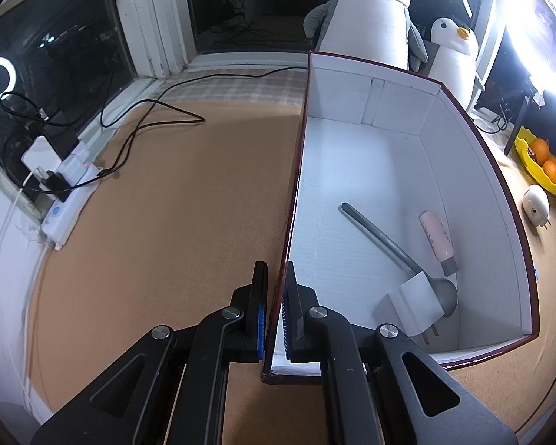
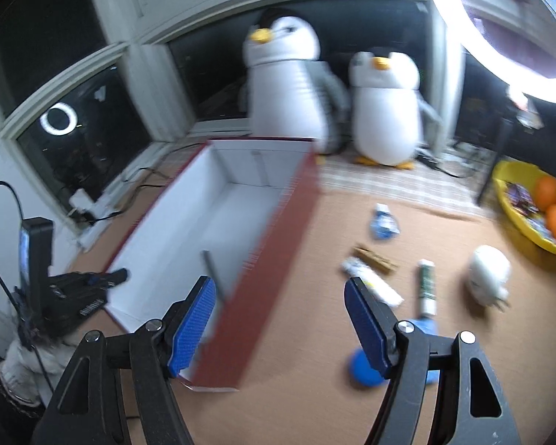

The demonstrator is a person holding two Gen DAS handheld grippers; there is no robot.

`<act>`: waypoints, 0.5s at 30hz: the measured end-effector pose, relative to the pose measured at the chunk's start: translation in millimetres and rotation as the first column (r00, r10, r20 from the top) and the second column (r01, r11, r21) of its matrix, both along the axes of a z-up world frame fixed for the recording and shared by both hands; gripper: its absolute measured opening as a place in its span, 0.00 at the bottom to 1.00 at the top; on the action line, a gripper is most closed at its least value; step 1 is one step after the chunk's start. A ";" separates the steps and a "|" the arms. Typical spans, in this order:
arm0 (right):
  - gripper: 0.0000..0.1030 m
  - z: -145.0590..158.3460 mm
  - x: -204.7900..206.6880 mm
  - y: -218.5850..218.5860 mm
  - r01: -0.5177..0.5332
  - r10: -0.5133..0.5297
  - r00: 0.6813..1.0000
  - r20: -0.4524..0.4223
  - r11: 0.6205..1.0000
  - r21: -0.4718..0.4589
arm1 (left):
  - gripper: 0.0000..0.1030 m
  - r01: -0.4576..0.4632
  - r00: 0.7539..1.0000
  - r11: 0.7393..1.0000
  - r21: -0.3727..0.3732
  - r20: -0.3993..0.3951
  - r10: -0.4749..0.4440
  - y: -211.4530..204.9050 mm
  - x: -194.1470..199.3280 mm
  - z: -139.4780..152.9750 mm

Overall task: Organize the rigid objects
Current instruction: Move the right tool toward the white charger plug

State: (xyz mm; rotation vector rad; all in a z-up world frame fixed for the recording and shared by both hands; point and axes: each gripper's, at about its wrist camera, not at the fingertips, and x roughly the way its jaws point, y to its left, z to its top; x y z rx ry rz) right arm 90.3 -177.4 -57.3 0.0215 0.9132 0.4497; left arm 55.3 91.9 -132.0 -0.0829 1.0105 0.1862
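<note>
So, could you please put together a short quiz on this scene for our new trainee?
1. True or false: the left tool is clamped on the box wall.
2. Which lies inside the box? A) ladle B) glue stick C) clothespin
3. Fill in: the right tool is ____, with nothing between its pads.

Key:
1. True; its pads pinch the near left wall.
2. A; the ladle lies inside beside a pink tube, while the glue stick and clothespin lie on the table.
3. Open.
</note>
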 end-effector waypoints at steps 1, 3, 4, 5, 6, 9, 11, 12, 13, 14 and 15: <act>0.66 -0.5 -0.8 -7.5 0.019 -0.019 1.000 -0.002 1.000 -0.008 | 0.06 0.002 1.000 1.000 -0.002 -0.001 -0.002 0.3 0.3 0.1; 0.66 -3.6 -1.7 -26.5 0.067 -0.067 0.998 -0.016 0.998 -0.021 | 0.06 0.007 1.000 1.000 -0.003 -0.003 -0.007 -0.1 0.4 -0.2; 0.66 -6.4 -1.8 -38.0 0.092 -0.092 0.995 -0.029 0.996 -0.022 | 0.06 0.010 1.000 1.000 -0.002 -0.006 -0.010 -0.4 0.4 -0.7; 0.66 -9.7 -1.9 -49.1 0.119 -0.120 0.992 -0.043 0.993 -0.026 | 0.06 0.014 1.000 1.000 0.001 -0.008 -0.014 -0.6 0.6 -1.2; 0.66 -12.2 -2.8 -56.5 0.141 -0.142 0.989 -0.050 0.989 -0.032 | 0.06 0.016 1.000 1.000 0.001 -0.009 -0.016 -0.5 0.7 -1.4; 0.66 -21.0 -5.1 -84.2 0.210 -0.213 0.974 -0.070 0.976 -0.053 | 0.06 0.021 1.000 1.000 -0.005 -0.016 -0.021 0.4 1.5 -1.5; 0.66 -28.6 -7.9 -96.5 0.242 -0.247 0.965 -0.084 0.968 -0.064 | 0.06 0.024 1.000 1.000 -0.008 -0.018 -0.024 0.5 2.2 -1.7; 0.66 -32.2 -8.8 -101.6 0.254 -0.259 0.961 -0.092 0.965 -0.067 | 0.06 0.025 0.999 1.000 -0.007 -0.020 -0.026 0.5 2.5 -2.0; 0.66 -36.4 -10.2 -106.3 0.266 -0.272 0.957 -0.102 0.961 -0.071 | 0.06 0.028 0.999 1.000 -0.007 -0.021 -0.028 0.5 2.9 -2.3; 0.66 -39.2 -11.0 -109.0 0.274 -0.281 0.954 -0.108 0.959 -0.072 | 0.06 0.030 0.999 1.000 -0.006 -0.022 -0.030 0.4 3.1 -2.5; 0.66 -43.9 -11.7 -114.1 0.287 -0.294 0.948 -0.119 0.955 -0.072 | 0.06 0.031 0.999 0.999 -0.007 -0.022 -0.032 0.5 3.1 -2.6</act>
